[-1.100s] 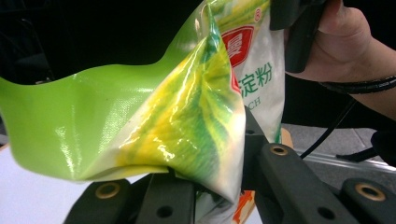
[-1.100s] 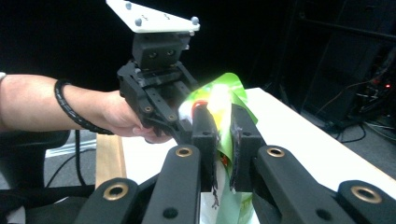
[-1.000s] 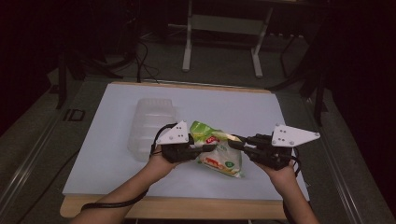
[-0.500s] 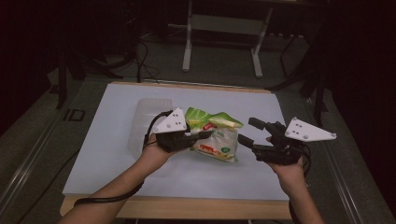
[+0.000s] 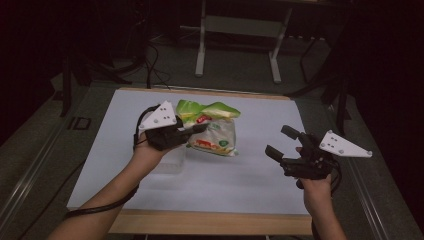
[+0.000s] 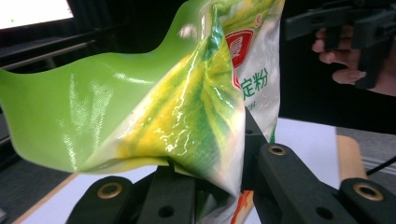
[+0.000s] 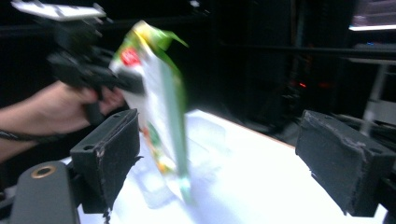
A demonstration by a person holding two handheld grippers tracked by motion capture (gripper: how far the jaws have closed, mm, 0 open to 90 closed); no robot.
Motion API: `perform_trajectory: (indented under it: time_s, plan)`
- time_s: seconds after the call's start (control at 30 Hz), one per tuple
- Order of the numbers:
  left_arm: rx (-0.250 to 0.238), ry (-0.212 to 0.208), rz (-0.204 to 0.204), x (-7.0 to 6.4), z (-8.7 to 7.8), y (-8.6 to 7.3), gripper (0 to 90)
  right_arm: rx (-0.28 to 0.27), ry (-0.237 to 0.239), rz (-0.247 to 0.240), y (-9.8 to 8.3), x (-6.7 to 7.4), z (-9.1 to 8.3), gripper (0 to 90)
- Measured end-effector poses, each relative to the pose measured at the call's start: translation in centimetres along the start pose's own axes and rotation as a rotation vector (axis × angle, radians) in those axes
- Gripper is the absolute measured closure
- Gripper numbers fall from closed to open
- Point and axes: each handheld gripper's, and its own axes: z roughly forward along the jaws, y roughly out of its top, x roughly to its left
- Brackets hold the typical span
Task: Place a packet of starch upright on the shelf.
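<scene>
While the left gripper [image 5: 192,131] is pinching the bag [image 5: 212,131] by its upper corner and holding it clear of the table [image 5: 250,175], the right gripper [image 5: 282,142] is sitting well apart to the right, jaws spread wide with nothing between them.

Bag is hanging upright from that one corner, green top edge up, body dangling over a clear tray [image 5: 172,159] lying just under the left hand [image 5: 147,152].

Doing this well, as a judgement: the pinch looks to be only on the thin film, so the load is swinging off one point; keeping the clamp firm and moving slowly should be stopping it slipping. If the bag is going into the tray, lowering it bottom-first looks safest. The right gripper could be steadying the lower edge.

Left gripper view is giving the bite itself: crumpled green film [image 6: 154,102] wedged between the black jaws, red logo and print on the white face. Right gripper view is giving the side profile, blurred: bag [image 7: 161,107] edge-on and thin, tray [image 7: 205,135] behind it, wide-set pads [image 7: 114,149] framing both. High view is giving the layout and the gap between hands.
</scene>
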Motion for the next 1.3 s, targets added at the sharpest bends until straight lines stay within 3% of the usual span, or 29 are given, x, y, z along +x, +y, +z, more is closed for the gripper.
perform_trajectory:
  time_s: [0.2,0.43,0.57,0.67,1.03,1.17,1.3]
  plan:
    - [0.027,0.057,0.002,1.6,-1.8,-0.8,81.9,0.036,-0.026,-0.022,-1.2,0.1,-0.2,14.8]
    - [0.078,0.133,0.001,3.4,-3.5,-2.5,81.9,0.051,0.01,-0.009,-2.9,-0.3,-0.6,14.1]
    - [0.094,0.169,-0.01,4.2,-4.0,-3.3,81.9,0.057,0.011,-0.006,-3.3,-0.3,-0.8,14.2]
    - [0.106,0.218,-0.04,5.4,-4.3,-4.8,81.9,0.085,0.015,0.005,-4.0,-0.6,-1.0,14.1]
    - [0.144,0.256,-0.09,6.6,-4.3,-8.2,81.9,0.094,0.025,0.017,-4.8,-0.8,-1.3,14.2]
    - [0.154,0.254,-0.095,6.5,-4.2,-8.7,82.0,0.096,0.025,0.029,-5.1,-0.9,-1.3,14.2]
    - [0.184,0.26,-0.074,6.0,-3.5,-9.7,82.0,0.1,0.032,0.033,-5.3,-0.9,-1.1,14.2]
